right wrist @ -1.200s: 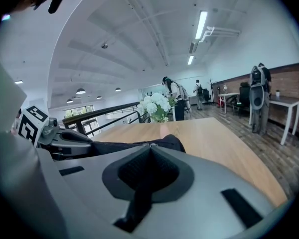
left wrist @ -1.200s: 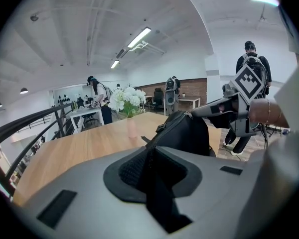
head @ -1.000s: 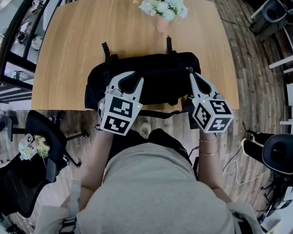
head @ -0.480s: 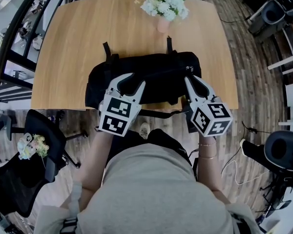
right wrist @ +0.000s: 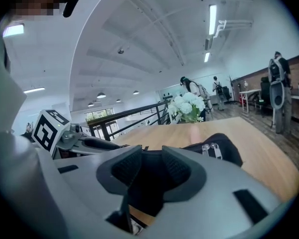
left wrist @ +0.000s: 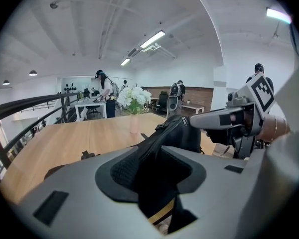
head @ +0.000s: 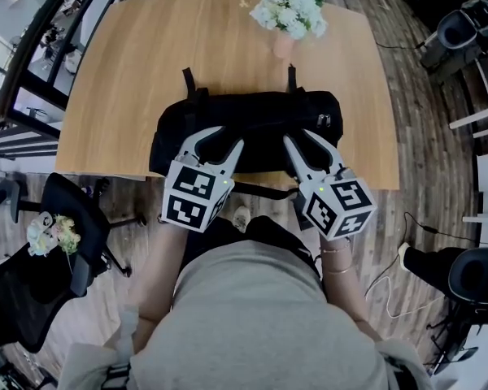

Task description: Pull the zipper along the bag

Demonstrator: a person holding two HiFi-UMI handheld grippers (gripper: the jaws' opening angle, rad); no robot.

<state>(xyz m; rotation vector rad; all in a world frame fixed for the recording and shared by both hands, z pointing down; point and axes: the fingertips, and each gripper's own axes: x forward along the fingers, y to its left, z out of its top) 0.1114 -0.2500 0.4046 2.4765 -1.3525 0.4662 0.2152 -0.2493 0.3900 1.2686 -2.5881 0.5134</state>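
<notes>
Head view: you hold both tools low in front of your torso, elbows bent, left forearm [head: 159,258] and right forearm [head: 343,270] running up to the marker cubes. Both tools point away from you and slightly downward, side by side, tips over the near side of the black bag [head: 260,116].

Left tool [head: 222,138]: the jaws have just been opening. In the left gripper view they stand partly apart, and a ridge of the bag's black fabric runs into the gap between them. I cannot see the pads pressing on it.

Right tool [head: 301,136]: the jaws have just been opening and now stand wide. In the right gripper view the pads are clear of each other, with bag fabric showing beyond the gap and nothing gripped. The metal zipper pulls [right wrist: 213,151] sit at the bag's right end, off to the right of this tool's jaws and not between them.

Bag: it lies lengthwise across the near edge of the wooden tabletop [head: 138,63], two straps reaching toward the far side.

Surface and room: a vase of white flowers [head: 291,13] stands on the tabletop beyond the bag, apart from it. The plank floor [head: 427,145] surrounds the tabletop. A black railing [head: 28,51] runs along the left, and a black office chair [head: 61,234] stands at lower left.
</notes>
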